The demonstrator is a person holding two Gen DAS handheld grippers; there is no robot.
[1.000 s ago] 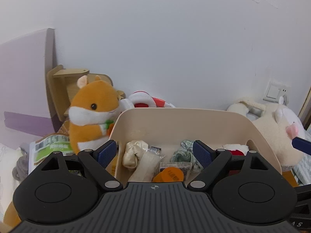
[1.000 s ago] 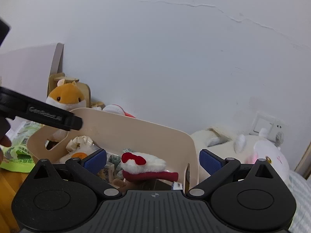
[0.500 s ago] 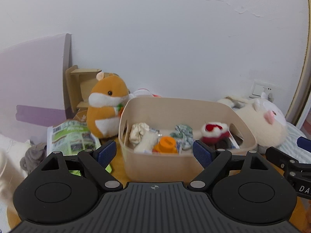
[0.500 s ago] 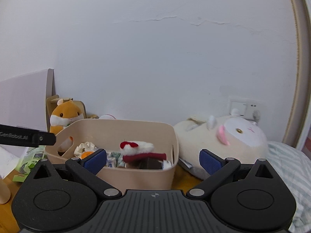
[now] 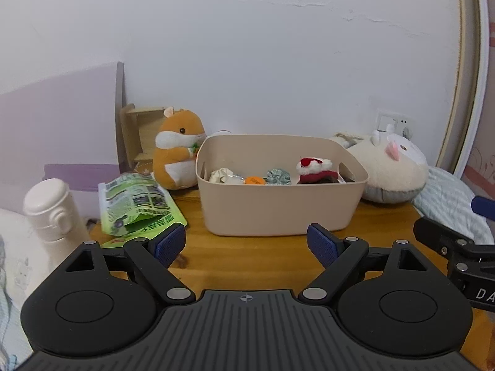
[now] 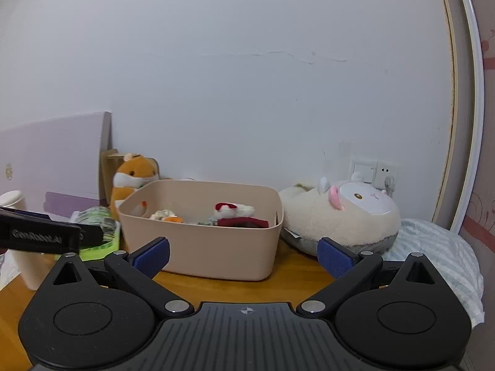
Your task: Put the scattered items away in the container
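My left hand-held gripper [image 5: 246,244] is wide open and holds nothing. My right hand-held gripper [image 6: 244,258] is wide open too, with nothing in it. Both sit low in their frames, back from the beige bin [image 5: 280,207], so I think the putting-in is about done.

The bin stands in the middle of the frame on the wooden surface [image 5: 247,262]. Inside it I see a red and white plush [image 5: 315,170], an orange cap [image 5: 254,180], a green checked scrunchie [image 5: 277,176] and a cream cloth bundle [image 5: 223,175]. They lie low inside, so they cannot roll off.

At the left, a green snack bag [image 5: 136,201] lies outside the bin, beside an orange hamster plush [image 5: 178,148]. Its print is too small to read. A white sheep plush [image 5: 393,167] rests at the right, against the wall.

On the black arm at the left of the right view I read "GenRobot.AI" [image 6: 37,235]. At the right edge of the left view I read only "DA" [image 5: 484,293].
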